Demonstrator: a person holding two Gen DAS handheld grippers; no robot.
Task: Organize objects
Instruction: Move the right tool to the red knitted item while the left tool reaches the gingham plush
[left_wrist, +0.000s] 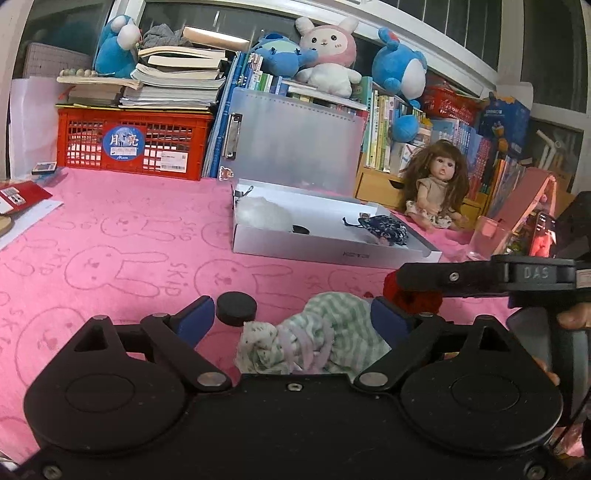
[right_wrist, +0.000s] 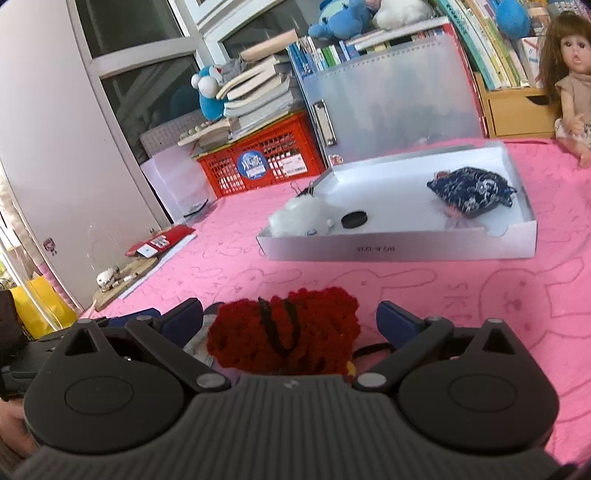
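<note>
My left gripper (left_wrist: 291, 314) is open around a green-and-white striped cloth bundle (left_wrist: 314, 339) on the pink cloth; a black disc (left_wrist: 236, 307) lies by its left finger. My right gripper (right_wrist: 290, 319) is open around a red knitted pouch (right_wrist: 284, 332) with a black cord; that gripper also shows in the left wrist view (left_wrist: 413, 291). A shallow white box (right_wrist: 399, 247) holds a white fluffy toy (right_wrist: 301, 219), a black disc (right_wrist: 354, 219) and a dark blue patterned pouch (right_wrist: 471, 194).
A red crate (left_wrist: 133, 142) with stacked books stands at the back left, a translucent file box (left_wrist: 295, 144) behind the white box. A doll (left_wrist: 437, 184) sits at right beside a clear cup (left_wrist: 485, 236). Red booklet (right_wrist: 159, 242) at left edge.
</note>
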